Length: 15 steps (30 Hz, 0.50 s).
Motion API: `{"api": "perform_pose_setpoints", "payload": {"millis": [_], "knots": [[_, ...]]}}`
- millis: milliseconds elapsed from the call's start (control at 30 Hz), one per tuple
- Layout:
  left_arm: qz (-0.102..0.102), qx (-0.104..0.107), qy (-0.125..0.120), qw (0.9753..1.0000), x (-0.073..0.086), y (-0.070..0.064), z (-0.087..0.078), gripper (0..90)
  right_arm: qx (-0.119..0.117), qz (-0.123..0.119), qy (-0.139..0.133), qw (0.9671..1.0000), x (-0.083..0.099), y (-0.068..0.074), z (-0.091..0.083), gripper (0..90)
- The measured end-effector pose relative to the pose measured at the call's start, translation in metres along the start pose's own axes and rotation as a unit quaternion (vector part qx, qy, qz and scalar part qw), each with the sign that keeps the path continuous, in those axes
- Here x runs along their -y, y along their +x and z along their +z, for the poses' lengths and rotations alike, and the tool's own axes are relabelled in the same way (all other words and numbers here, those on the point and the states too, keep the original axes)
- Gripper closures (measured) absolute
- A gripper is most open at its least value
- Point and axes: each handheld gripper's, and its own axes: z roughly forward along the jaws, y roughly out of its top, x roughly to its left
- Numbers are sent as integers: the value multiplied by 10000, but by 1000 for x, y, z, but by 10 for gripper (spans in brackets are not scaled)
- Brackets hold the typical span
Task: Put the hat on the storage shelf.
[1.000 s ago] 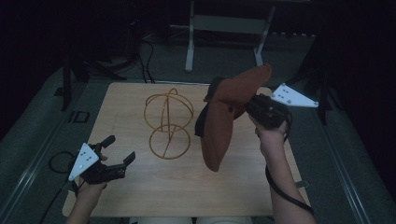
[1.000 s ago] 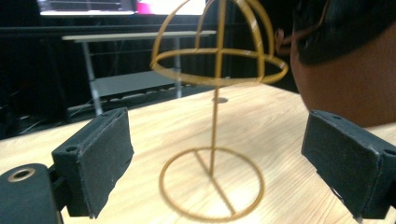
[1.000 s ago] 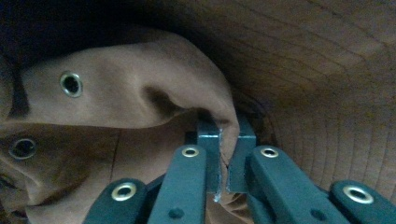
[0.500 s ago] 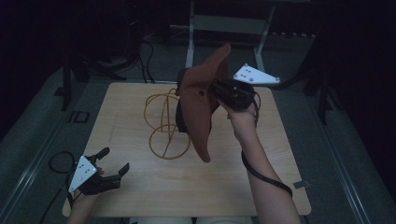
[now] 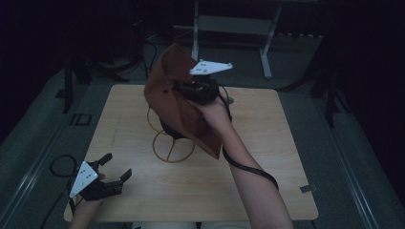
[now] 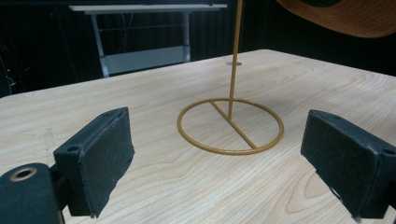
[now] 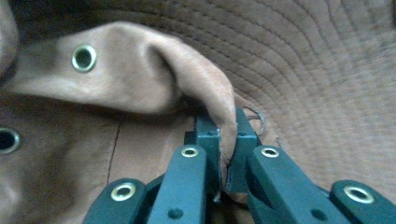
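While hat (image 5: 179, 102) pinched in right gripper (image 5: 193, 90) above stand (image 5: 173, 150), not yet hung; left gripper (image 5: 111, 177) wide, idle.

Dim room, wooden table (image 5: 286, 157), grey floor (image 5: 363, 157).

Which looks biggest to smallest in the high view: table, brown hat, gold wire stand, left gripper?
1. Table
2. Brown hat, though it is held up nearer the camera, which enlarges it
3. Gold wire stand, partly hidden behind the hat, so unsure
4. Left gripper
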Motion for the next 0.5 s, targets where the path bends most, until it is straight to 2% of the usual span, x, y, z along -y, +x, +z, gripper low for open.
{"api": "perform_pose_setpoints", "payload": {"millis": [100, 167, 267, 367, 433, 500], "knots": [[-51, 7, 7, 10000, 1, 1, 0, 97, -67, -86, 297, 9995, 2, 4, 18, 862], [-72, 24, 3, 10000, 2, 1, 0, 97, -110, -145, 408, 9990, 3, 6, 25, 854], [-79, 43, -4, 10000, 2, 1, 0, 97, -157, -92, 513, 9985, 3, 7, 32, 825], [-90, 86, -26, 9999, 2, -1, 0, 98, -124, -13, 654, 9978, 3, 4, 39, 726], [-74, 112, -5, 9999, 2, -1, 1, 98, -39, -76, 807, 9967, 3, 4, 43, 677], [-56, 119, -10, 9999, 3, -1, 1, 97, 5, -104, 850, 9963, 5, 6, 45, 643]]}}
